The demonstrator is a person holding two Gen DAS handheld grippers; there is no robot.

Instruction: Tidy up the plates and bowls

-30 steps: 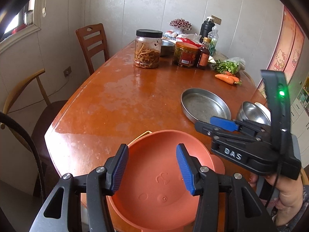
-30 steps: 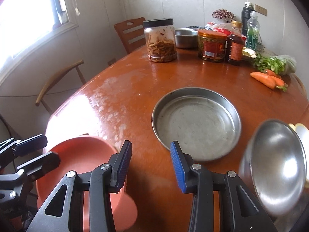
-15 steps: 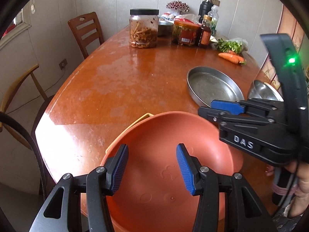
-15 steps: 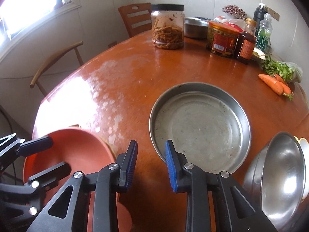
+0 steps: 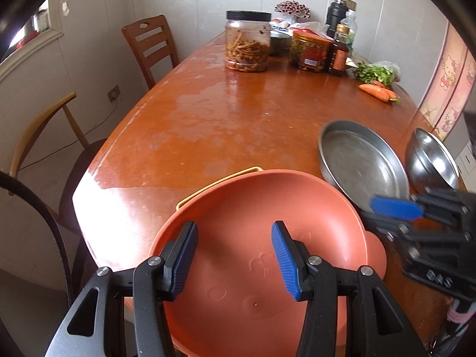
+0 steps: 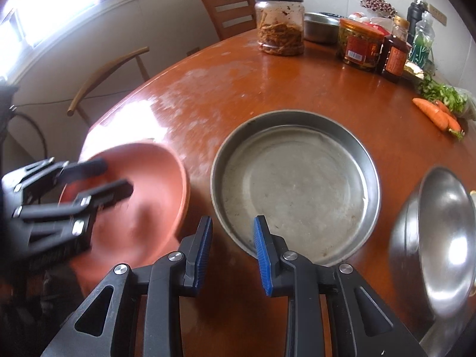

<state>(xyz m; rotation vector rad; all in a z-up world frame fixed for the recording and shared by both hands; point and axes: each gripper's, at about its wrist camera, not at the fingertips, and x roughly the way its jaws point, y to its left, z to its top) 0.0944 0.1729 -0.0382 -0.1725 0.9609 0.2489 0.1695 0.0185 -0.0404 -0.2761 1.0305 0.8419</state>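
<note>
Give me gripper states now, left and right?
Left gripper: open over the orange bowl, holding nothing.
Right gripper: open narrowly, nothing between its jaws, by the metal pan.

Orange plastic bowl (image 5: 255,238) beside steel pan (image 6: 294,184) and tilted steel bowl (image 6: 440,238).

Home dining area, glossy worn wooden table (image 5: 238,119), 2 mismatched wooden chairs (image 5: 148,44) by a window (image 6: 59,9), pickle jars (image 5: 248,44) and sauce bottle (image 6: 394,56) (all clustered at the far end), carrots (image 6: 435,116), greens (image 5: 374,73), cartoon-cat wall poster (image 5: 449,80), tiled walls
</note>
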